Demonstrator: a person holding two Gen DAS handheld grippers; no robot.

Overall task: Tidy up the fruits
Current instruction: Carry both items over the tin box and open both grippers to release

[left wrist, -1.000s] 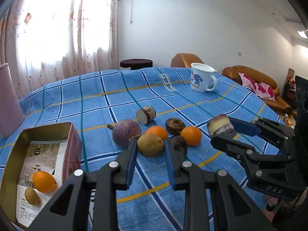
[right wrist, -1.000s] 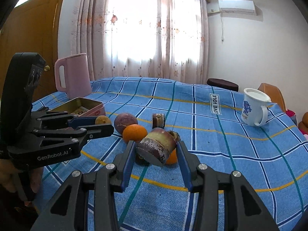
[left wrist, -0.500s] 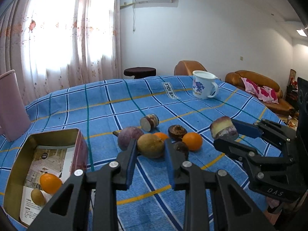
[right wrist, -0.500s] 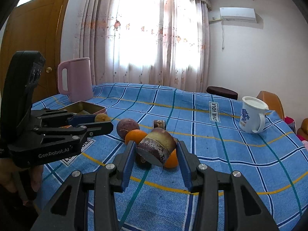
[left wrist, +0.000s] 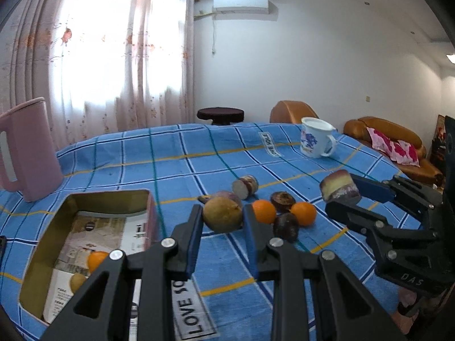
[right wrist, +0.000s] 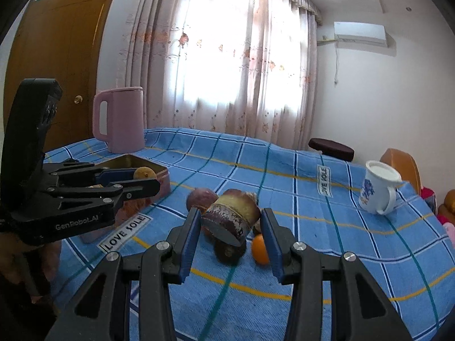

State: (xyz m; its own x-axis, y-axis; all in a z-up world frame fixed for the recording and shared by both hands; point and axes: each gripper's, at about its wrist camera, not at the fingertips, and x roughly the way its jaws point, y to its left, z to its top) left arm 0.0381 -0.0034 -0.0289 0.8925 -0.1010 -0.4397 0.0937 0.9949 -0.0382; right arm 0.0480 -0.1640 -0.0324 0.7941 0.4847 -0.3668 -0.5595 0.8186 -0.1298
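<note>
Both grippers loaded, fruit lifted clear of the tablecloth (left wrist: 176, 167).
My left gripper (left wrist: 223, 221) clamps the firm round brown fruit (left wrist: 222, 217) at its widest; my right gripper (right wrist: 229, 226) clamps the stiff cut chunk (right wrist: 231, 217) across its sides.

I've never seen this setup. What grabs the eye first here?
Two black grippers, each gripping produce above the blue checked tablecloth: the left gripper clamps a brownish round fruit, the right gripper a cut purple-skinned chunk. Left sits an open gold tin box.
</note>
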